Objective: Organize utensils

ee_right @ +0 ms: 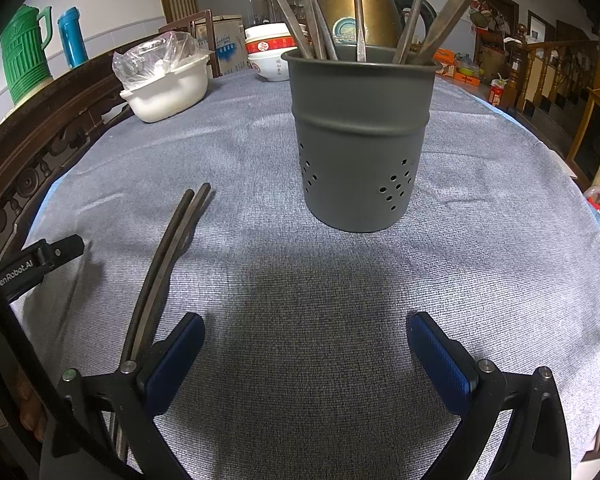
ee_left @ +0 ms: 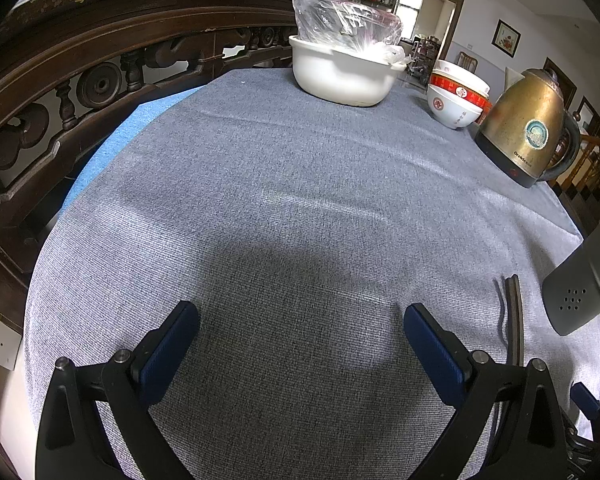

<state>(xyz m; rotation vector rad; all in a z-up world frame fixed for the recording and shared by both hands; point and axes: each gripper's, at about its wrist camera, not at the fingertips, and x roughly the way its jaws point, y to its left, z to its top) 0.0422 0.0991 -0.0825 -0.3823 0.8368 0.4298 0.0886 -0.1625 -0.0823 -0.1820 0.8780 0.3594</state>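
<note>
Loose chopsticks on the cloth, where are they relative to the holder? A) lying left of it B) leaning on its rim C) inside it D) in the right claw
A: the chopstick pair lies flat on the cloth, left of the grey holder, untouched by either open claw.

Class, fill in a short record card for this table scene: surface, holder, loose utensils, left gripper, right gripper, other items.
surface: grey cloth
holder: grey perforated holder, upright, with several chopsticks standing inside
loose utensils: pair of chopsticks lying flat on the cloth, left of the holder
left gripper: left gripper open, holding nothing
right gripper: right gripper open, holding nothing
other items: white basin, stacked bowls, brass kettle
</note>
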